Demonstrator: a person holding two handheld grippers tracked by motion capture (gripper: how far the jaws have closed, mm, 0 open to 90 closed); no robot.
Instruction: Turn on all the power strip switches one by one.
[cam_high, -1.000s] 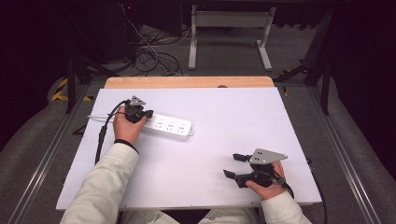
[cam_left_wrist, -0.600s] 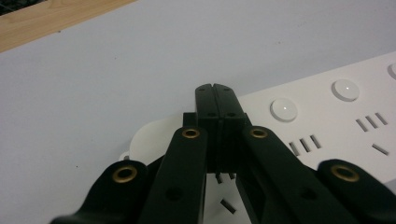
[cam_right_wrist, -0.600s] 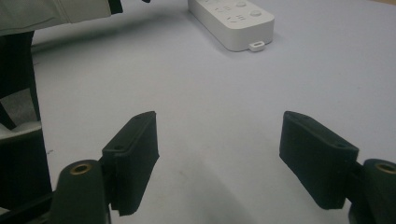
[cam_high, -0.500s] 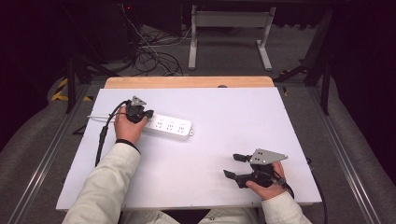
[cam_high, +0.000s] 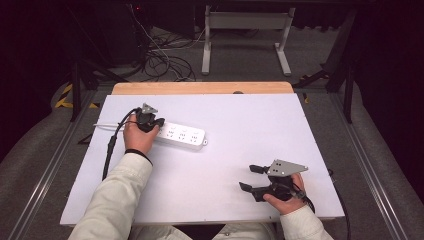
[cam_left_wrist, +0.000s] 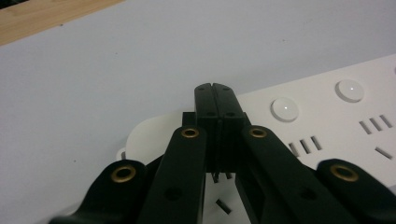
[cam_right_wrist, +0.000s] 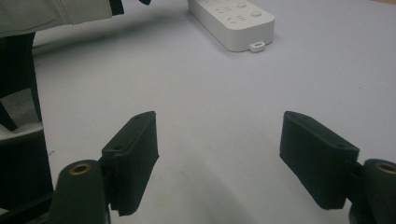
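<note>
Lying at the far left of the white tabletop, the white plastic power strip has the left gripper pressed down on its cable end, jaws together. No lettering is readable. Near the front edge, well apart, the right gripper rests with jaws spread, empty. Nothing has shifted since earlier.

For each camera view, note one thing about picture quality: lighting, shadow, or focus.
High view: white table evenly lit, surroundings nearly black. Left gripper view: shut jaws of the left gripper soft at the bottom, power strip sharper. Right gripper view: right gripper open, jaws slightly blurred, faint shadow between them.
</note>
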